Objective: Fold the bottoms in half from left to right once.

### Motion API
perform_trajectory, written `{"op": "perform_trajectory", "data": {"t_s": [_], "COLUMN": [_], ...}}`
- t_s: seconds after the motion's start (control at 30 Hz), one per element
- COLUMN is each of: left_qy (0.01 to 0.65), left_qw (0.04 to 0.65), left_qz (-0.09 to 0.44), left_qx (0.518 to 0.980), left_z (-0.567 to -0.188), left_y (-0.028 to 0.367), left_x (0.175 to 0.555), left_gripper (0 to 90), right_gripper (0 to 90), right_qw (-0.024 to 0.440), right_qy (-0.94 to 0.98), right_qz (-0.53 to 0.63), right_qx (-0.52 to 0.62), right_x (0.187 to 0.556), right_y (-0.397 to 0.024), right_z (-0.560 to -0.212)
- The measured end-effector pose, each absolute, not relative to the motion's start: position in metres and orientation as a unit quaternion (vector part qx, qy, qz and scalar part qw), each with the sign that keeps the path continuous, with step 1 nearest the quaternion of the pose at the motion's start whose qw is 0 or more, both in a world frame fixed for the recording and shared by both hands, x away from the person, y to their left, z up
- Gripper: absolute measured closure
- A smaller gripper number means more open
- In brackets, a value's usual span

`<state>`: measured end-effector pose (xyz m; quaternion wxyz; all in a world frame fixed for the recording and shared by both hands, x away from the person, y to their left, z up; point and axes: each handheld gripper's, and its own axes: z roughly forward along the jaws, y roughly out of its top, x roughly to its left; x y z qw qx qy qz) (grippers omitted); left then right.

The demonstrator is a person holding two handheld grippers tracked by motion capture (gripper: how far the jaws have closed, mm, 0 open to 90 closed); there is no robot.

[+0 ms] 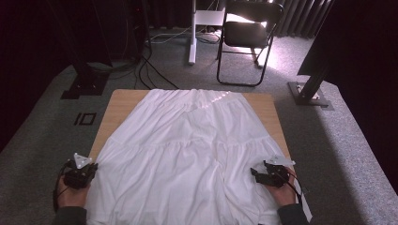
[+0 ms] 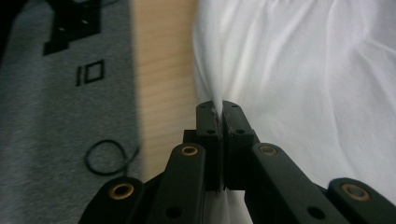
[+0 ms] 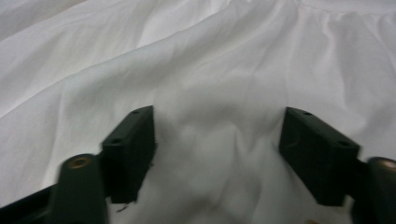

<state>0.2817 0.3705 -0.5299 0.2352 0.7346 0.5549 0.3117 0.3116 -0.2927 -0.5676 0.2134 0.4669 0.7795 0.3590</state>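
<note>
A white gathered garment (image 1: pixel 187 140) lies spread over a light wooden table (image 1: pixel 122 101), hanging off the near edge. At the garment's left edge my left gripper (image 1: pixel 93 168) is shut on it. In the left gripper view the jaws (image 2: pixel 220 109) meet with a fold of the white cloth (image 2: pixel 303 70) pinched between them, beside bare table wood (image 2: pixel 163 70). My right gripper (image 1: pixel 256 173) rests on the garment near its right side. In the right gripper view its jaws (image 3: pixel 217 140) stand apart, and a mound of white cloth (image 3: pixel 210 56) bulges up between them.
Grey carpet surrounds the table. A black folding chair (image 1: pixel 248 33) and a white stand post (image 1: pixel 192 33) are beyond the far edge, with cables (image 1: pixel 150 70) on the floor. Black stand bases sit at far left (image 1: pixel 87 84) and far right (image 1: pixel 309 91). A black cable loop (image 2: pixel 107 158) lies left of the table.
</note>
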Motion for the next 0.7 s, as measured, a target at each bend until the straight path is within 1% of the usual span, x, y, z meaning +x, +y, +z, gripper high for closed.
{"op": "perform_trajectory", "data": {"t_s": [0.07, 0.17, 0.27, 0.33, 0.47, 0.57, 0.7], "left_qy": [0.56, 0.571, 0.585, 0.593, 0.601, 0.61, 0.613], "left_qw": [0.23, 0.212, 0.197, 0.187, 0.174, 0.177, 0.172], "left_qz": [0.322, 0.337, 0.348, 0.352, 0.362, 0.358, 0.359], "left_qx": [0.728, 0.718, 0.706, 0.699, 0.691, 0.684, 0.683], "left_z": [-0.527, -0.523, -0.52, -0.519, -0.514, -0.513, -0.514], "left_y": [0.379, 0.395, 0.411, 0.42, 0.434, 0.442, 0.444], "left_x": [0.283, 0.288, 0.292, 0.295, 0.298, 0.3, 0.303], "left_gripper": [88.1, 88.2, 88.2, 88.3, 88.3, 88.2, 88.2], "right_gripper": [32.6, 33.7, 34.9, 36.9, 37.3, 32.9, 32.4], "right_qw": [0.222, 0.248, 0.254, 0.255, 0.251, 0.234, 0.234], "right_qy": [0.78, 0.775, 0.767, 0.763, 0.762, 0.775, 0.786], "right_qz": [0.353, 0.345, 0.348, 0.345, 0.34, 0.333, 0.324], "right_qx": [0.467, 0.469, 0.476, 0.483, 0.49, 0.483, 0.472], "right_x": [0.31, 0.306, 0.304, 0.301, 0.3, 0.298, 0.298], "right_y": [-0.294, -0.299, -0.307, -0.316, -0.324, -0.327, -0.325], "right_z": [-0.566, -0.56, -0.555, -0.554, -0.555, -0.559, -0.563]}}
